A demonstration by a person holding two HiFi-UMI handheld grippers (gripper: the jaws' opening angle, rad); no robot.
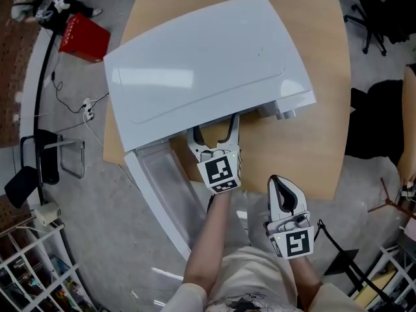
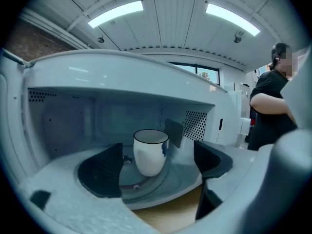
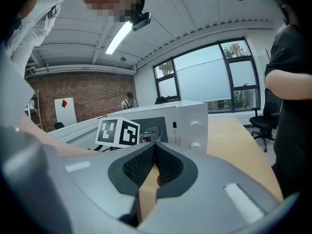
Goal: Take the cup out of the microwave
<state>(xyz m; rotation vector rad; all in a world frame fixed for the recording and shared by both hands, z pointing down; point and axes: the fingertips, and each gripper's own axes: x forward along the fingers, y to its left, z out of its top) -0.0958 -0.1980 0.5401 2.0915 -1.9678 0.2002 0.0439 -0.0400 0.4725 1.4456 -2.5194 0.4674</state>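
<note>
My left tool (image 1: 213,134) is spread wide and reaches into the open microwave (image 1: 201,64). The cup (image 2: 150,152) stands just ahead of it on the round glass tray (image 2: 161,183), in line with the gap between the pads (image 2: 105,172) but not touched. The door (image 1: 162,187) hangs open at the left of this tool, so the way in is free. My right tool (image 1: 281,186) is pressed together with nothing in it and is held back over the wooden counter (image 1: 305,142), I think to stay out of the way. The cup is white and smooth, probably ceramic, with a thin dark rim, and narrower toward the bottom. The dark textured pads should grip it well.
</note>
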